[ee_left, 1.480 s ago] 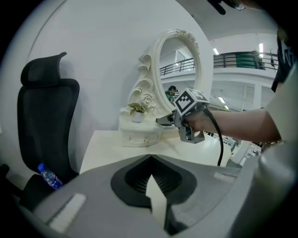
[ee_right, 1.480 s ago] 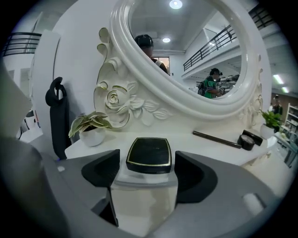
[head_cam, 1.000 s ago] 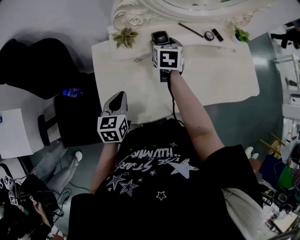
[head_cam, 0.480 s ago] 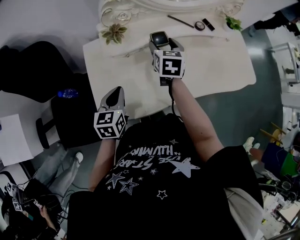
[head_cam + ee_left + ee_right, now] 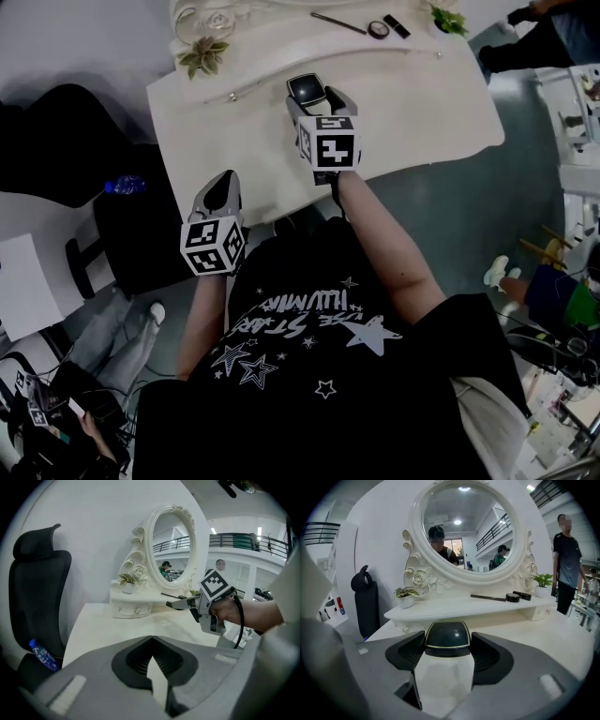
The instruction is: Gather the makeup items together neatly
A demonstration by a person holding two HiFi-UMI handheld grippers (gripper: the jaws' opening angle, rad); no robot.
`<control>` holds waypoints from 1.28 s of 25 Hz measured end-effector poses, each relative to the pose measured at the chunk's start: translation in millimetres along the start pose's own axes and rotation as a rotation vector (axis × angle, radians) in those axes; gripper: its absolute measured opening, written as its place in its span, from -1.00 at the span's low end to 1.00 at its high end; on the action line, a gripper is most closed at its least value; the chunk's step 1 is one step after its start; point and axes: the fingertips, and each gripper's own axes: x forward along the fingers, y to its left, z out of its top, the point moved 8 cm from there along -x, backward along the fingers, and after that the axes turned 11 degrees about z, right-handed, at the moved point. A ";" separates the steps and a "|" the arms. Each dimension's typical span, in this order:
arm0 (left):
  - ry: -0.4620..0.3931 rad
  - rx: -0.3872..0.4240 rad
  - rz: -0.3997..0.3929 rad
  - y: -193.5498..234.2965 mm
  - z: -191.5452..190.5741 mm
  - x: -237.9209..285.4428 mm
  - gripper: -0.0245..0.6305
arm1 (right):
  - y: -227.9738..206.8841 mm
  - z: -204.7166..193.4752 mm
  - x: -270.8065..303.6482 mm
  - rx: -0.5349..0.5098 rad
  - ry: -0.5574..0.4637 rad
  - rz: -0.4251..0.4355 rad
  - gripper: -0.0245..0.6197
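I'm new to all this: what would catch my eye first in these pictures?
A big white oval mirror in a carved rose frame stands at the back of the white dressing table. In front of it, the right gripper is clamped on a dark, gold-edged compact above the tabletop. Toward the right end of the shelf under the mirror lie a thin pencil, a round pot and a small dark tube.
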 end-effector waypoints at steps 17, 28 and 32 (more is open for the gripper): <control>0.046 0.003 -0.005 -10.9 -14.9 5.1 -0.93 | 2.3 -69.1 10.5 -0.004 0.169 0.016 0.12; 0.057 0.015 -0.027 -15.1 -15.4 12.3 -0.93 | 9.1 -76.7 15.9 -0.049 0.238 0.017 0.13; 0.054 0.005 -0.026 -17.5 -15.1 13.3 -0.93 | 7.5 -76.4 17.4 -0.055 0.246 0.005 0.13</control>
